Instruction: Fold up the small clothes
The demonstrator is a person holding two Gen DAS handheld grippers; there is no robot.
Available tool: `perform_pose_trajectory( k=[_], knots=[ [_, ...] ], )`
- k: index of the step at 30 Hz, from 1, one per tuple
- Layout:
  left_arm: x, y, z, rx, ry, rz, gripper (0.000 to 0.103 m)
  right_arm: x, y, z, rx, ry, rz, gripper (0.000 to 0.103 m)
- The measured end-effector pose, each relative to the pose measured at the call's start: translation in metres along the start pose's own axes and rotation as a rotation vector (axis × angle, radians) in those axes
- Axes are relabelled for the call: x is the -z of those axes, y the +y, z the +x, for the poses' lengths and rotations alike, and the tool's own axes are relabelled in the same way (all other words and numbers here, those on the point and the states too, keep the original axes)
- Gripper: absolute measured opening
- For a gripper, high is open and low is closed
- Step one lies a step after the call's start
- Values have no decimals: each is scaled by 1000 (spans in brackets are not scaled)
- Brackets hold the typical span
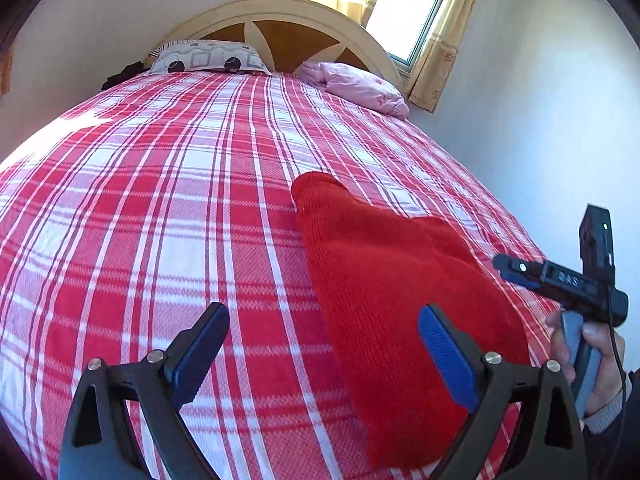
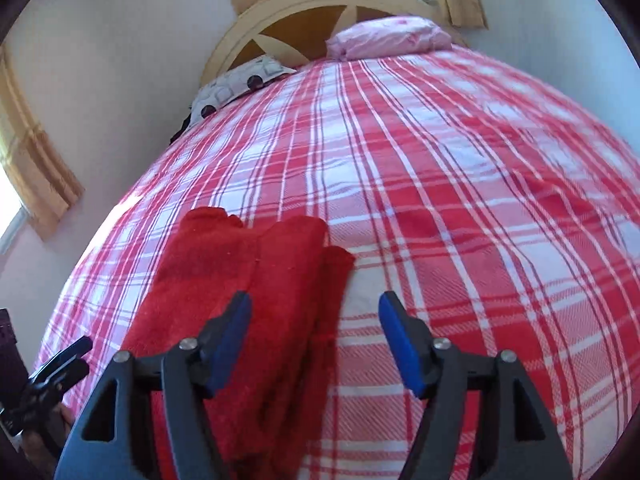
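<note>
A red knitted garment [image 1: 384, 288] lies folded lengthwise on the red-and-white plaid bedsheet [image 1: 168, 200] near the bed's front edge. It also shows in the right wrist view [image 2: 256, 280], with layered folds at its far end. My left gripper [image 1: 324, 344] is open and empty, hovering above the garment's left edge. My right gripper [image 2: 316, 340] is open and empty, hovering above the garment's right edge. The right gripper's body [image 1: 568, 280] and the hand that holds it show at the right of the left wrist view.
A patterned grey pillow [image 1: 208, 56] and a pink pillow [image 1: 360, 84] lie at the headboard [image 1: 280, 20]. A window with yellow curtains [image 1: 440, 40] is behind. A wall runs along the bed's right side. A dark item [image 1: 122, 74] sits by the grey pillow.
</note>
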State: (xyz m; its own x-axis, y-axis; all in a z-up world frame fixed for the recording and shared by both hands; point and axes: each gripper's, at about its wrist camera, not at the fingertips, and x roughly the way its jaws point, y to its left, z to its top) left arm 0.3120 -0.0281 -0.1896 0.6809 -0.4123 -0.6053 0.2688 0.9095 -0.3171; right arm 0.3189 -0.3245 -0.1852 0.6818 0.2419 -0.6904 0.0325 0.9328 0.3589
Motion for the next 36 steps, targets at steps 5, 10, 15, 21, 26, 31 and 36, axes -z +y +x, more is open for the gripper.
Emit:
perform_pose_trajectory(
  k=[5,10,15,21,26,31,36],
  knots=[
    [-9,6,36,12,80,-37,96,9,-11,12,-76,68,73,69],
    [-10,4,52,27,96,-40,96,17,-17,24,-114,103,104,70],
    [-8,-5,58,16,81,-1,96,21,-17,28,-125,98,95,71],
    [-4,-20,67,21,102,74,96,23,-13,33,-145,103,64,69],
    [-2,-22,73,17,130,92,96,24,-10,39,-177,117,40,58],
    [0,-20,75,31,142,81,96,25,-24,43,-233,109,122,57],
    [-1,-22,79,31,152,88,96,26,-20,43,-224,112,111,52]
  ],
)
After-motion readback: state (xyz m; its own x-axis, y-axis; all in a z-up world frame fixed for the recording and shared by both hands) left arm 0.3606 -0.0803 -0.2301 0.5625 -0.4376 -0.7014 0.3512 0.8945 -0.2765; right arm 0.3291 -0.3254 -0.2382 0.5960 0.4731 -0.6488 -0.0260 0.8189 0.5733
